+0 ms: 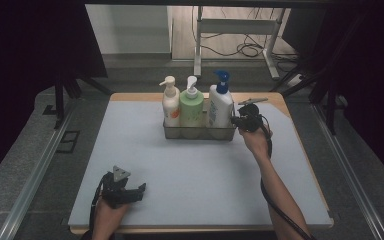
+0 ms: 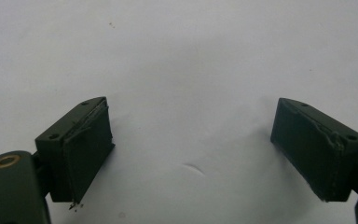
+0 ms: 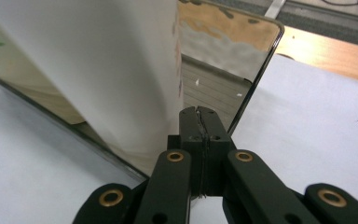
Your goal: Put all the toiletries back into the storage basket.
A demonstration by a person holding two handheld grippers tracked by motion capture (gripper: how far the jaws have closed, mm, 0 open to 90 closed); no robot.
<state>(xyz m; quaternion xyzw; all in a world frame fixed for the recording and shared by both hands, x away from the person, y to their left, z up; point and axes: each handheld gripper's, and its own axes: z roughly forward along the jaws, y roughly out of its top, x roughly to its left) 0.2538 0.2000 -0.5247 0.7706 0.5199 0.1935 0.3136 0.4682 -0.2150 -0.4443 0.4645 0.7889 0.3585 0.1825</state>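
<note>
Our right gripper (image 3: 200,122) is pinched tight on the end wall of the shiny rectangular metal tray (image 1: 200,133), w/ the white blue-pump bottle (image 1: 220,105) just inside that wall. We judge a slow, level pull best so the three pump bottles don't tip. Left gripper (image 2: 191,149) hovers wide open & empty over the pale grey table mat (image 1: 195,170), well apart from the tray.

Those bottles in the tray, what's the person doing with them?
A person holds a gripper in each hand at a table. Three pump bottles stand in a metal tray: a cream one, a green one and a white one with a blue pump. The right gripper is at the tray's right end beside the white bottle, its jaws shut together. The left gripper rests open on the mat, holding nothing.
</note>
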